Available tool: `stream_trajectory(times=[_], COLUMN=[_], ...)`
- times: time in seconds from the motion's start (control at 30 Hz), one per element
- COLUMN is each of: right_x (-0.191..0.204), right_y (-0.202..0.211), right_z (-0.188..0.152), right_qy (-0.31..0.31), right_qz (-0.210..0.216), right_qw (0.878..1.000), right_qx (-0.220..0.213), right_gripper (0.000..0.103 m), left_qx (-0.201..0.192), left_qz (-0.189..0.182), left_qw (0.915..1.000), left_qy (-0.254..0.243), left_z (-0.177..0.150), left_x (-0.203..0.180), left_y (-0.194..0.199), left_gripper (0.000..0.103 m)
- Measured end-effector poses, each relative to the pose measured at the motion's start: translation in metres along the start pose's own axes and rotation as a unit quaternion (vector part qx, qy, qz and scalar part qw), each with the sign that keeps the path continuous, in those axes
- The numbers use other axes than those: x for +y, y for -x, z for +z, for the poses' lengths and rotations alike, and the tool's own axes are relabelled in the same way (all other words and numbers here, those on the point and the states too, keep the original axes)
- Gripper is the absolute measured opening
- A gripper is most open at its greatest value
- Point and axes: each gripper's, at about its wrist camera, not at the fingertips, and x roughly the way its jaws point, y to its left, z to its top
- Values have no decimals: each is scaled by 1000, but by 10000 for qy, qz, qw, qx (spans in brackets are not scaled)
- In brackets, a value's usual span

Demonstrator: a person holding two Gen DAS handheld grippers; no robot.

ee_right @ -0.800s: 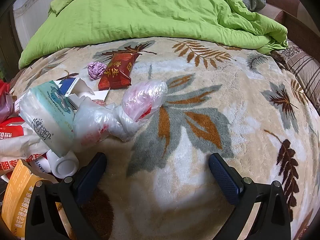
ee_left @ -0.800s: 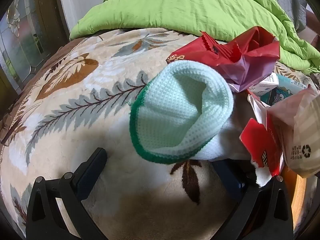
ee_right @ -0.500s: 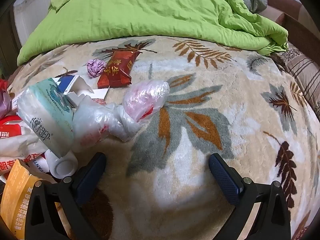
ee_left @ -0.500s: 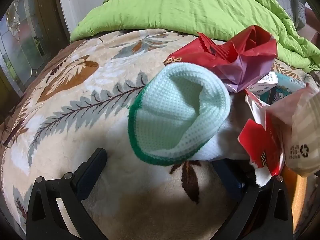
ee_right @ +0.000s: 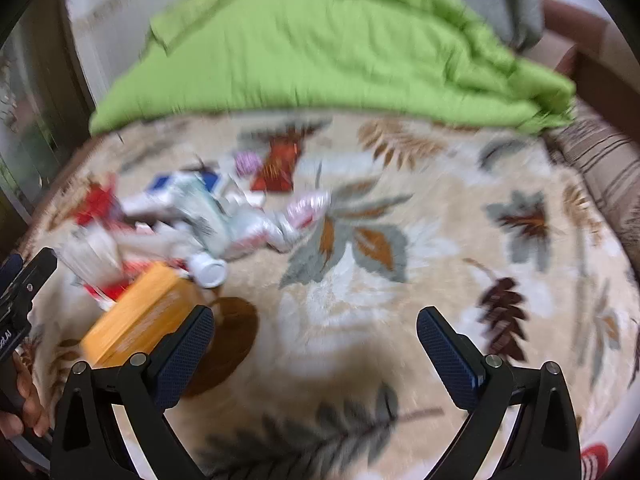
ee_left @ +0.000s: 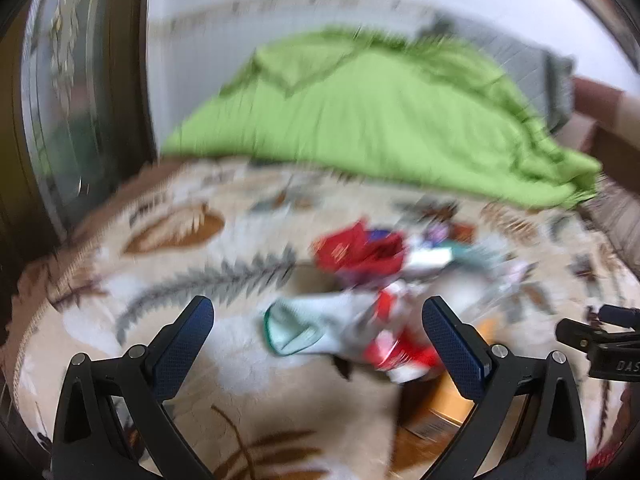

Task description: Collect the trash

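Leaf-print blanket (ee_right: 360, 300) — litter (ee_right: 208, 220), green quilt (ee_right: 320, 52)

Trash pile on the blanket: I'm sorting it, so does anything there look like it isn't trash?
The mint knit sock with a green cuff lies among red wrappers; clothing, not litter. Both views are blurred.

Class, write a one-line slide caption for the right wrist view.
Open right hand-held gripper above a leaf-patterned blanket, trash pile ahead-left.

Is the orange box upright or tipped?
Tipped: the orange box lies on its side on the leaf-print blanket, beside the trash pile.
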Motion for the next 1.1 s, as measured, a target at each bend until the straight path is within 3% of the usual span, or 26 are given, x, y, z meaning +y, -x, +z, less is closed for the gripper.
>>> stream_trajectory(times=[0.1,0.17,0.23,0.33,0.5,0.63,1.1], right_x=[-2,36,41,45,49,51,62], right_y=[56,45,67,76,80,84,65], right_z=[-36,1,-12,-16,-26,-30,-29], right_qy=[-1,72,80,309,619,720,639], right_qz=[97,104,-44,-270,-693,-793,-370], right_qw=[9985,9976,9938,9893,9829,9800,9871], right_qx=[-531,-679,-1113,-1402,-1591,-1679,-1421], right_gripper=[103,103,103,103,103,103,103], left_qx=[-399,-564,-727,-848,-698,-675,-342], left_qz=[-44,-81,-53,34,101,48,-88], left_qw=[9991,9983,9969,9954,9969,9972,9986], left_qy=[-97,-132,-306,-444,-343,-316,-396], left_z=[-11,-19,-29,-35,-42,-45,-49], left_x=[-12,-19,-26,-29,-18,-15,-19], left_y=[41,61,78,86,86,86,72], left_gripper=[103,103,103,103,103,103,103])
